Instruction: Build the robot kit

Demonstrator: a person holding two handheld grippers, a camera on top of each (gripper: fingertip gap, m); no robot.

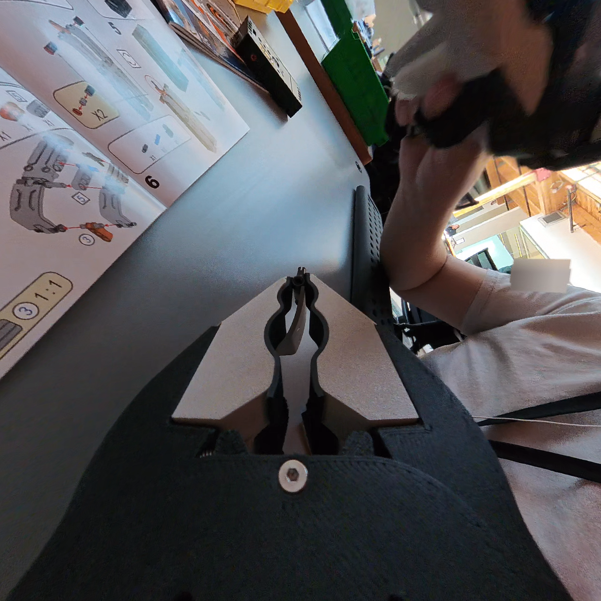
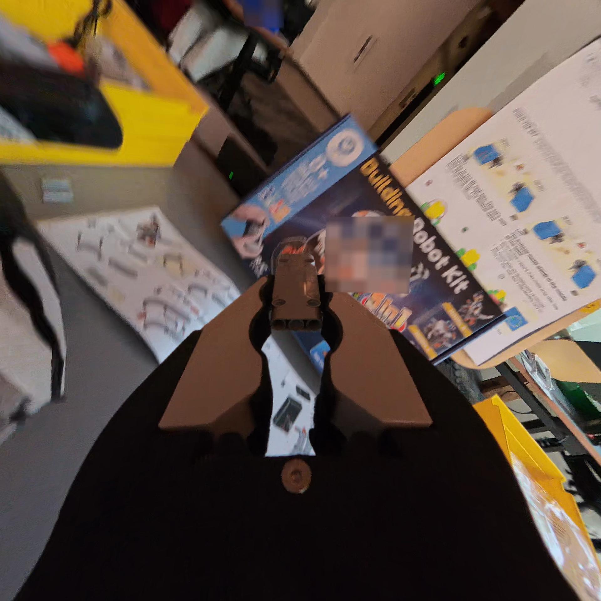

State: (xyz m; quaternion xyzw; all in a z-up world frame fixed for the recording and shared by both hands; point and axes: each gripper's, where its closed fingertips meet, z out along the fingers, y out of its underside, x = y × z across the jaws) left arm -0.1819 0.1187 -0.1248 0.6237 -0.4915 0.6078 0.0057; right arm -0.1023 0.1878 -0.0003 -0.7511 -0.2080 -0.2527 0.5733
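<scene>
1. Grey plastic sits in both claws. The left gripper [image 1: 297, 286] is narrowed to a slit on one curved grey piece [image 1: 294, 328], which runs back between the fingers. One small black pin [image 1: 301, 274] pokes out just past the tips.
2. The right gripper [image 2: 296, 289] is closed on one short grey beam [image 2: 294, 292], pinched by its sides near the fingertips. Three round holes show on the beam's near end. The grip looks centred and square, though that view is blurred.
3. Through the gap behind the right fingers a few small black parts [image 2: 287, 413] lie on white paper; I cannot count them surely.
4. Beyond the left gripper, one instruction sheet [image 1: 107, 136] lies flat on the grey worktop [image 1: 234, 227]. A person's forearm [image 1: 419, 221] rises beside the worktop's edge.
5. Along the worktop's far edge are one black box [image 1: 270, 74] and one green tray [image 1: 354, 87].
6. Farther off in the right wrist view are one blue kit box [image 2: 292, 192], two printed sheets [image 2: 146, 270] and two yellow bins [image 2: 153, 117].
</scene>
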